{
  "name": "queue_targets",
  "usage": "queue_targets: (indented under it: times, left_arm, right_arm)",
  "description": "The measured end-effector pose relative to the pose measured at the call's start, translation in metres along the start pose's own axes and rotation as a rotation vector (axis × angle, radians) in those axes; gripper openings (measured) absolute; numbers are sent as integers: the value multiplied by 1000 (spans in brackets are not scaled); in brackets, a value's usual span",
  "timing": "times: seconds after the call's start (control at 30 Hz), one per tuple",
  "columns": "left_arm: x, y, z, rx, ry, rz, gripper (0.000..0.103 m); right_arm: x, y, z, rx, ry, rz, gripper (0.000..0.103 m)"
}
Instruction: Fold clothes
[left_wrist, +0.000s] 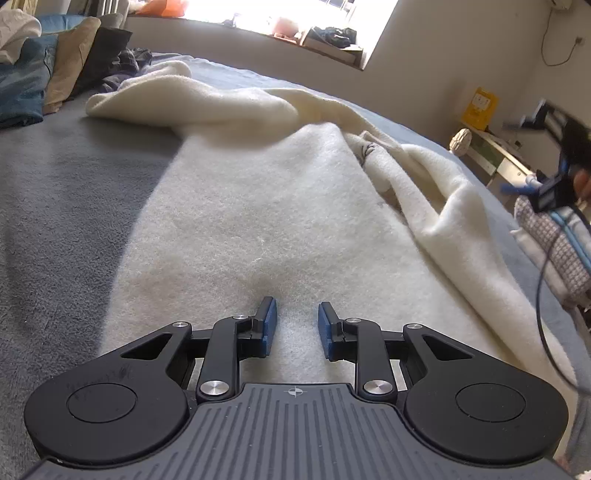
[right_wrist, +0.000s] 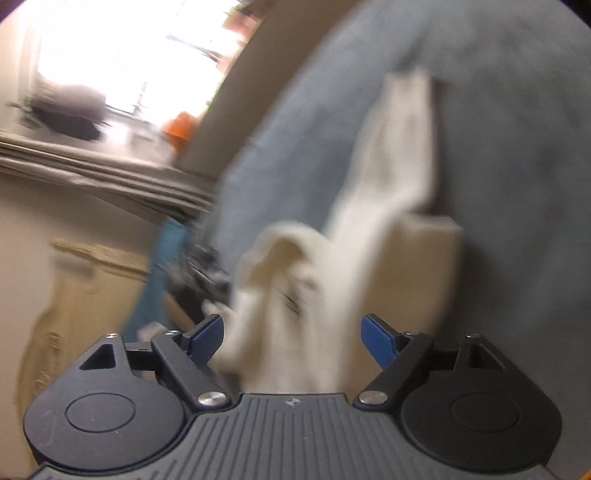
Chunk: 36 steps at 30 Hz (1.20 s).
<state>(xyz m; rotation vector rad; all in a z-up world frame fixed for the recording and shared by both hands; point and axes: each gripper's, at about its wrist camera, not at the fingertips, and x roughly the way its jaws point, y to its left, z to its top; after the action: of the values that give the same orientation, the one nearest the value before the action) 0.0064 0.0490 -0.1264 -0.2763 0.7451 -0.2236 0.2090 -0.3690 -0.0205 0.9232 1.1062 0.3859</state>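
Cream fleece garment (left_wrist: 258, 206) lay spread on the grey-blue bed cover (left_wrist: 55, 229), body flat toward the near edge, 1 sleeve (left_wrist: 177, 99) trailing toward the pillows (left_wrist: 62, 62), the other side bunched in loose folds (left_wrist: 436, 192) along the bed's right edge.

Left gripper (left_wrist: 297, 325) sat low over the flat part of the garment. Jaws narrowly parted, a strip of fleece showing in the gap. Pads looked close to the cloth, but whether they pressed it down or pinched a ridge could not be told from this view.

Right gripper (right_wrist: 291, 339) had jaws spread wide, nothing between the pads. Its view was heavily blurred, with the garment's bunched part (right_wrist: 295, 277) just ahead and below the fingers. From the left wrist view it showed as a dark blurred shape (left_wrist: 554, 184) off the right edge of the bed, well apart from the cloth.

Risks, as judged:
- Bunched right side unheld; it could slump further off the edge and drag the flat part askew.
- Left jaws so narrowly parted might catch only the top layer, or the bed cover too, if closed here.
- Soft, slippery-looking fleece; any fold made over those loose ridges would likely set in creases.
- A cable (left_wrist: 546, 295) hung near the right edge and could snag the cloth.
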Motion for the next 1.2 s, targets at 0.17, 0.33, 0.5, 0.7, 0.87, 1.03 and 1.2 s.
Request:
queue_targets:
  times: [0.17,0.33,0.5,0.7,0.87,1.03,1.2]
  left_arm:
    - [0,-5,-1,31,-1,22,25]
    - [0,-7,-2,54,-3,28,26]
    - [1,-9,-3,78,-4,35,26]
    - [2,-10,-4,98,-3,38,26]
    - [3,-12,-3,106,1,42,26]
    - [3,-14,-3,115,5,55,26]
    - [3,-13,-1,92,11,57,26]
  right_arm:
    - [51,-15,2,-12,33,-146,94]
    - [96,-50,19,146,-12,-198,94]
    - [97,-27,27,-17,-108,-104,30]
    - [66,21,64,-263,-342,-29,29]
    - [94,-2,105,-206,-388,-120,29]
    - [138,-38,106,-90,-363,-167,36]
    - [91,-57,98,12,-319,-116,76]
